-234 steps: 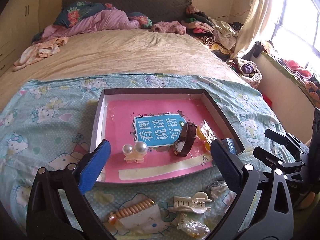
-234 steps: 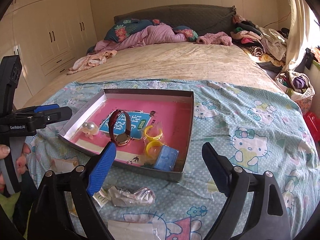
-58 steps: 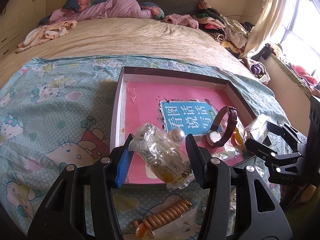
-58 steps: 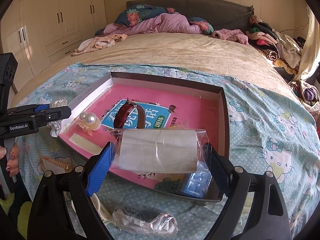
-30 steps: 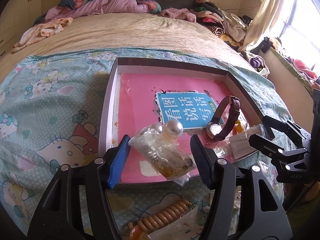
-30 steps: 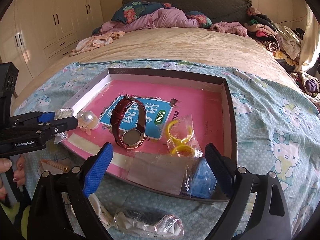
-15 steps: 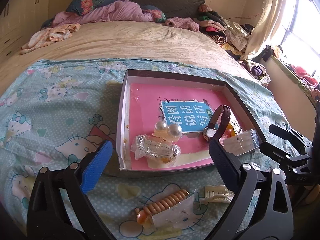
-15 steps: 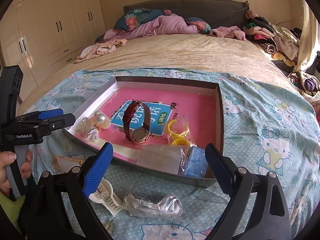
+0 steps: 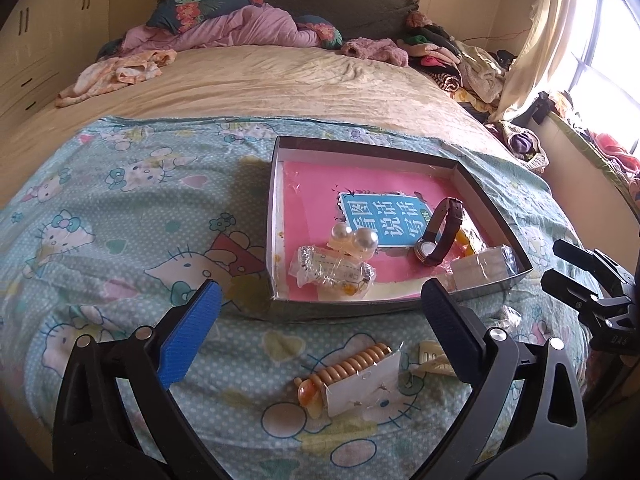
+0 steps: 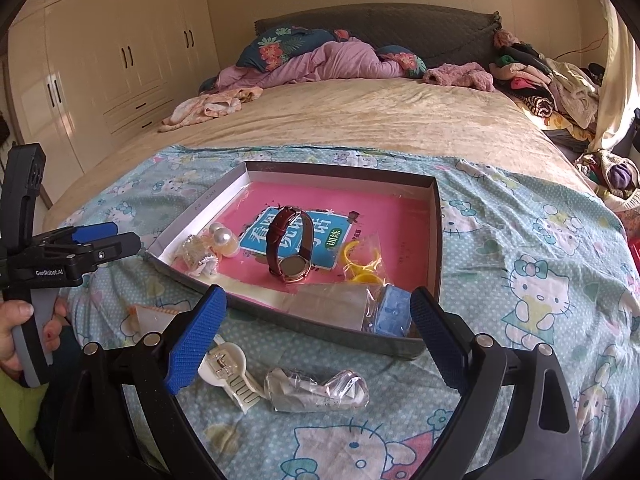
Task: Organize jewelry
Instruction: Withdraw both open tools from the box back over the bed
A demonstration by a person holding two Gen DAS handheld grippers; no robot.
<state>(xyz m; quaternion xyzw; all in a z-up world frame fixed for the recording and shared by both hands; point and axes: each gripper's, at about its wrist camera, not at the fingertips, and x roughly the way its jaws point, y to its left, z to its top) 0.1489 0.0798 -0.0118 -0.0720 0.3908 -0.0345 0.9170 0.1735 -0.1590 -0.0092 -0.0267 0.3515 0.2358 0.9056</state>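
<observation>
A shallow grey box (image 9: 273,216) (image 10: 436,232) with a pink floor lies on the bedspread. Inside it are a brown watch (image 9: 442,231) (image 10: 290,246), a pearl clip (image 9: 354,238) (image 10: 222,236), a clear packet (image 9: 334,270) (image 10: 196,256), yellow rings in a bag (image 10: 360,264), a white packet (image 9: 482,266) (image 10: 332,304) and a blue piece (image 10: 394,310). On the spread in front lie an orange spiral clip on a card (image 9: 350,376), a cream claw clip (image 9: 434,360) (image 10: 230,372) and a crumpled packet (image 10: 316,390). My left gripper (image 9: 316,328) and right gripper (image 10: 316,332) are open and empty, short of the box.
The box sits on a Hello Kitty spread (image 9: 120,220) over a tan bed (image 9: 260,80). Pillows and clothes (image 10: 340,60) pile at the headboard and right side. Wardrobes (image 10: 100,60) stand on the left; a window and curtain (image 9: 560,40) are on the right.
Both grippers let go of their packets into the box, opened wide, and pulled back and up from it. The clear packet lies beside the pearl clip; the white packet lies by the blue piece.
</observation>
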